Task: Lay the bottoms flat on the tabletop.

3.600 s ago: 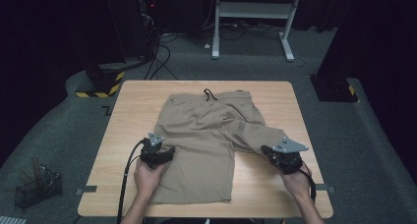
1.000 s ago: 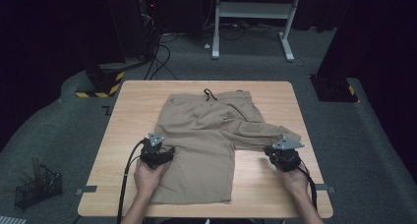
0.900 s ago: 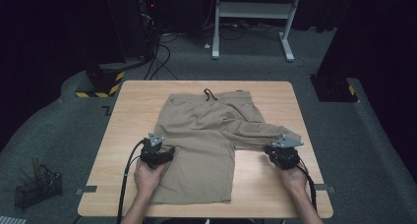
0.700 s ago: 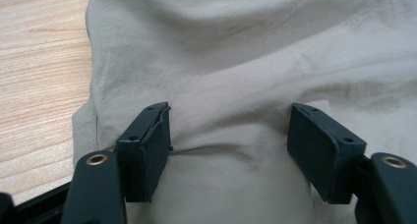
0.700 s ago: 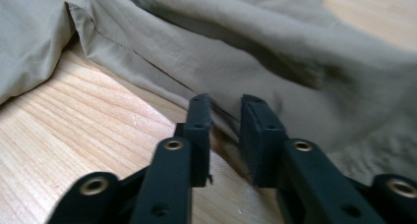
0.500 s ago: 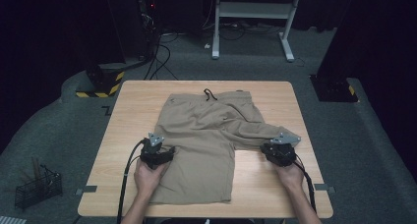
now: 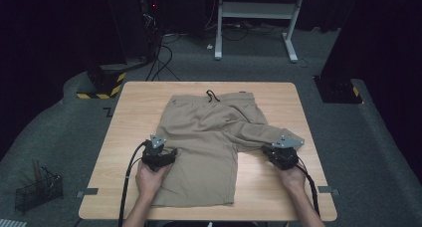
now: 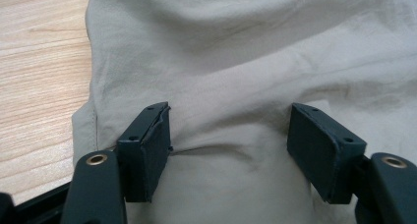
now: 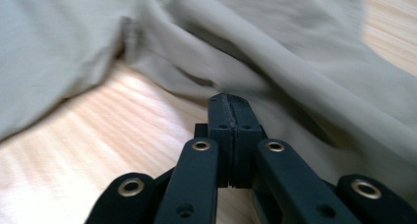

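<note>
I see a light wooden table [image 7: 129, 122] standing on grey carpet [image 7: 388, 137] in a dark room. Beyond it stands a white metal frame [image 7: 256, 10], with black cables [image 7: 166, 55] trailing over the floor. A yellow-and-black striped base [image 7: 102, 82] sits far left, a wire basket [image 7: 37, 189] near left.

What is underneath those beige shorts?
The shorts lie flat on a wooden table, whose bare top shows all around them. Whatever lies beneath the cloth is hidden.
</note>
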A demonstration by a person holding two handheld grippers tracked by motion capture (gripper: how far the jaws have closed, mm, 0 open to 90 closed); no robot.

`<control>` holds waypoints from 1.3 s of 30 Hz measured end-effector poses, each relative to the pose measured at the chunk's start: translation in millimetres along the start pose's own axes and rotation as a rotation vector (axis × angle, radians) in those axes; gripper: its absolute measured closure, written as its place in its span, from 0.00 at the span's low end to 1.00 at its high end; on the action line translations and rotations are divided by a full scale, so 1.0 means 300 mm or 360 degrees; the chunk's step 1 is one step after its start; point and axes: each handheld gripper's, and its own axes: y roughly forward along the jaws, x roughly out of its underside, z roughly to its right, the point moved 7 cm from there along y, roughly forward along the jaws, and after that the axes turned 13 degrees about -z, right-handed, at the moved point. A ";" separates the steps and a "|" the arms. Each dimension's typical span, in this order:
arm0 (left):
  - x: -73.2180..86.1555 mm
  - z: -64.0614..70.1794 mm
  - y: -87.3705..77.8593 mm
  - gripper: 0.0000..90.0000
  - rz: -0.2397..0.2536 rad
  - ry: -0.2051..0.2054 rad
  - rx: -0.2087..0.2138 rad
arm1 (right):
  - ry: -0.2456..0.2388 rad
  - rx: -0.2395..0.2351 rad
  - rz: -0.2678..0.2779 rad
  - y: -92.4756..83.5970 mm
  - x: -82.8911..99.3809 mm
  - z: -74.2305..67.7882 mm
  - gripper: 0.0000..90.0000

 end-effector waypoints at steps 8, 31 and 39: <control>0.000 0.000 0.000 0.37 0.0000 -0.0001 0.0001 | -0.0056 -0.0041 -0.0055 0.065 -0.046 -0.009 0.81; 0.000 0.000 0.000 0.37 0.0000 0.0002 0.0006 | -0.0133 0.0188 -0.0101 0.091 -0.073 0.051 0.69; 0.000 0.000 0.000 0.37 0.0000 0.0002 0.0006 | -0.0212 0.0190 -0.0046 0.077 -0.097 0.035 0.66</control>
